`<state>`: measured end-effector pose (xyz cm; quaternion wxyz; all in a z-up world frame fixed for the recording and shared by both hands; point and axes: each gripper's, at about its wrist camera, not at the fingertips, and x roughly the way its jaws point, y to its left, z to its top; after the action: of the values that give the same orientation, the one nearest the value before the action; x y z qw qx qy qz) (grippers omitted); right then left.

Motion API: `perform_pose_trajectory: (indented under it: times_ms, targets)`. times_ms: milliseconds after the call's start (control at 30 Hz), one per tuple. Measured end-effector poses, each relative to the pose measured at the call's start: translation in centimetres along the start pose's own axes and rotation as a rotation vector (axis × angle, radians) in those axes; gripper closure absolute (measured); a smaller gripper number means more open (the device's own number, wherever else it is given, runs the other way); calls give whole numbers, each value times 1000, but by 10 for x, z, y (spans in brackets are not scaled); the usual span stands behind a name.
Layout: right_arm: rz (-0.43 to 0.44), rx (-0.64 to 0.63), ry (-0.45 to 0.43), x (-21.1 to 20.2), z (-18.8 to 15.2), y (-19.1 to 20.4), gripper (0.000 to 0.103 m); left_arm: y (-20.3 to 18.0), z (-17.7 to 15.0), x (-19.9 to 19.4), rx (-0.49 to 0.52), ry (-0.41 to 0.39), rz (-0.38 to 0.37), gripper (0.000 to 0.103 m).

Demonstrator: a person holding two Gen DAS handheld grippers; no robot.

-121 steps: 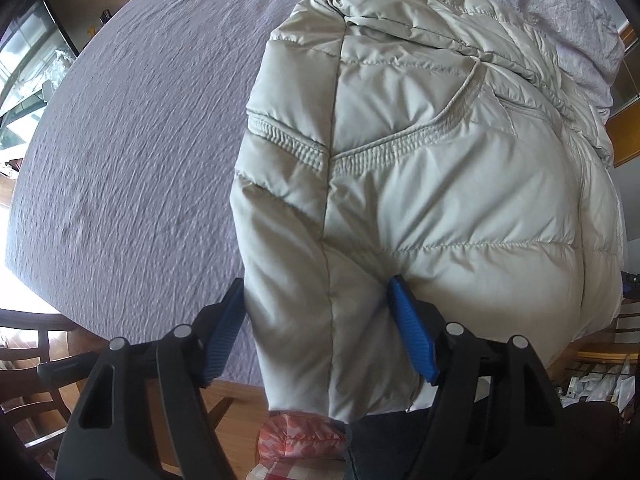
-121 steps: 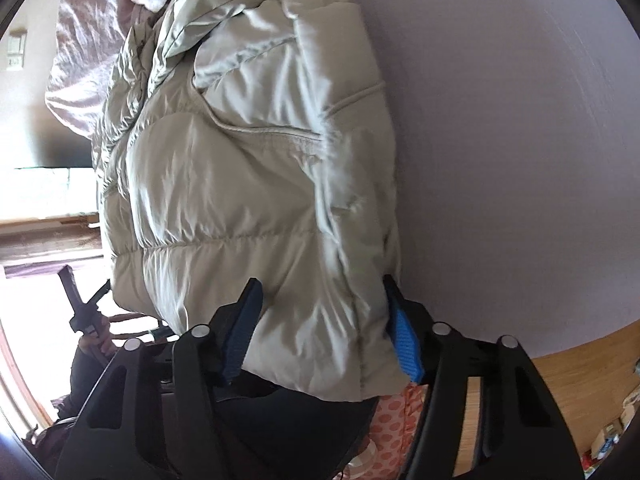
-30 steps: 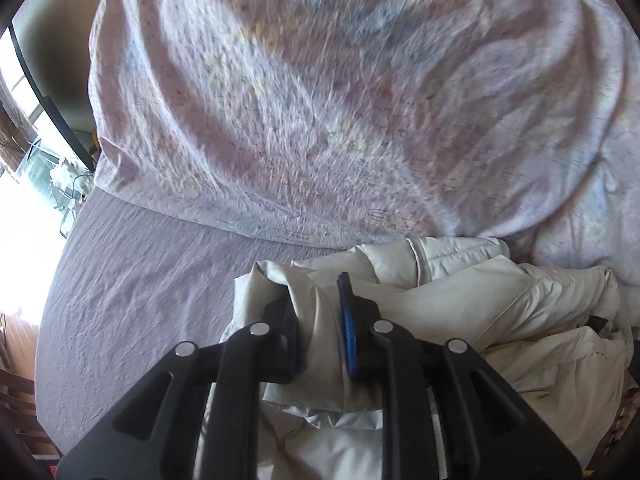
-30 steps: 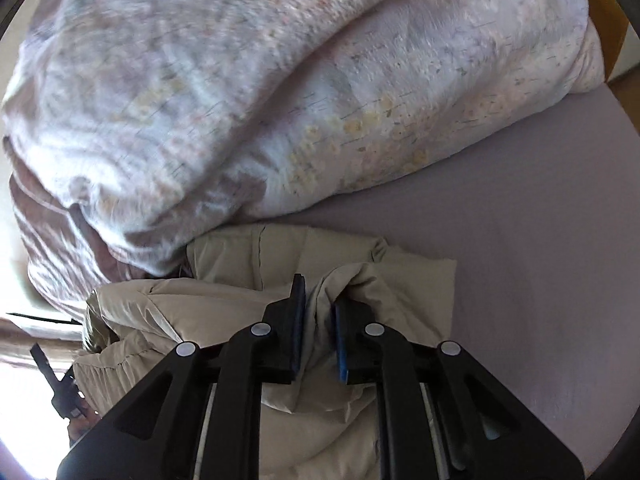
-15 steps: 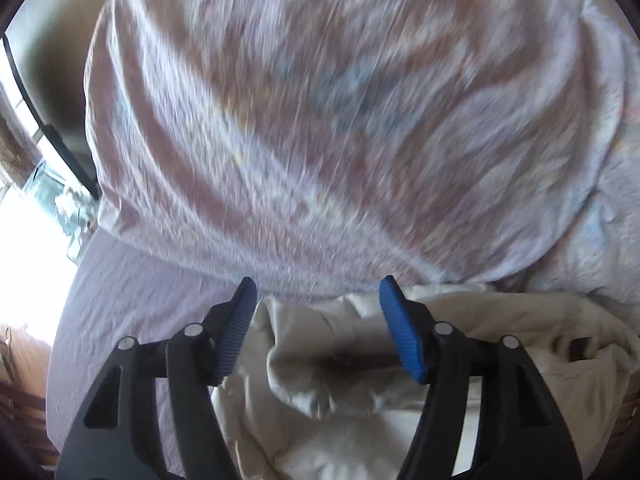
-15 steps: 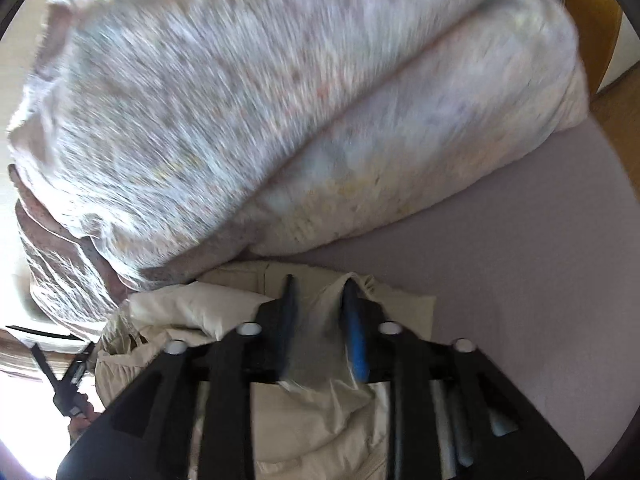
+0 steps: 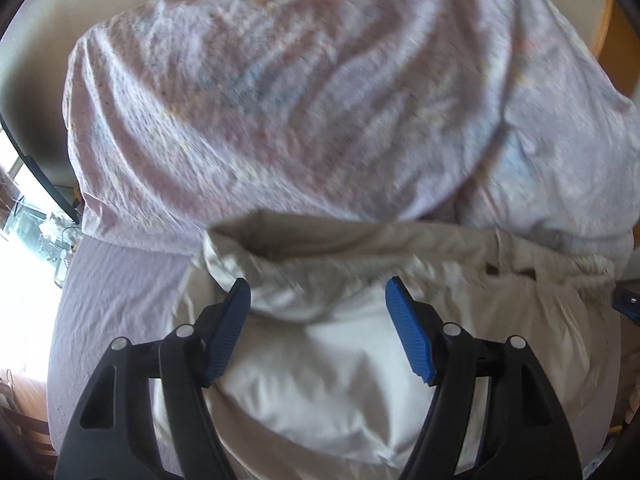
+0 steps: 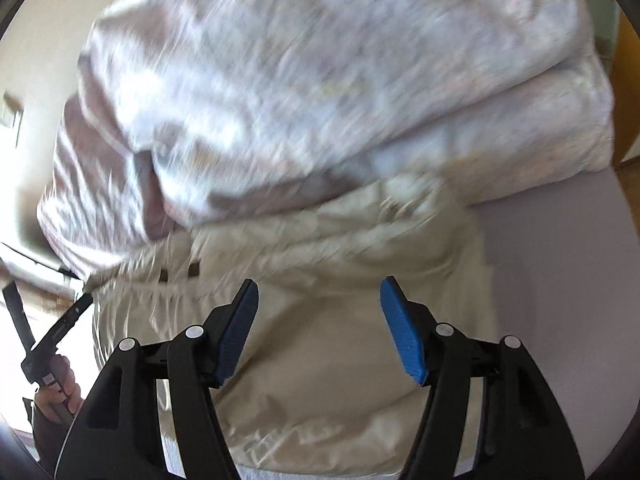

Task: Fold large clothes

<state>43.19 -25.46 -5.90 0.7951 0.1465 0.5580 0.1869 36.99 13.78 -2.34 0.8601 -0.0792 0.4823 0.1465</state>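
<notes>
A cream puffer jacket [image 7: 328, 368] lies folded over on the lilac bed sheet [image 7: 116, 304], its far edge against a heap of bedding. My left gripper [image 7: 318, 292] hovers above the jacket's left part, jaws opening, blue pads apart and pressing on nothing. In the right wrist view the jacket [image 8: 340, 360] fills the lower middle, and my right gripper [image 8: 320, 292] hangs over it, jaws opening too, with only loose fabric below the gap. The other gripper, held by a hand [image 8: 60, 384], shows at the lower left of that view.
A big crumpled floral duvet [image 7: 280, 100] is piled just beyond the jacket and fills the upper half of both views [image 8: 320, 92]. Bare lilac sheet [image 8: 560, 280] spreads to the right. A bright window [image 7: 24, 208] is at the far left.
Both grippers were shut on folds of the jacket a second ago; both have let go, spread wide and lifted back. The jacket's edge has dropped onto the bed.
</notes>
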Motion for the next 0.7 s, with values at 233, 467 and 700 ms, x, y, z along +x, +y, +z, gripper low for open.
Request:
perform_pose_trajectory:
  times_ms: [233,467,700]
  targets:
    - [-15,-80,142,53,-22,41,72,-12,-17,1,27,26,-19,31]
    - [-89,-44,81,83,-7,52,100,-17,-21,5,34,42,-37,30]
    - [-143,8,43,102,12,46,101,-25,-19,13,47,54,-46,30]
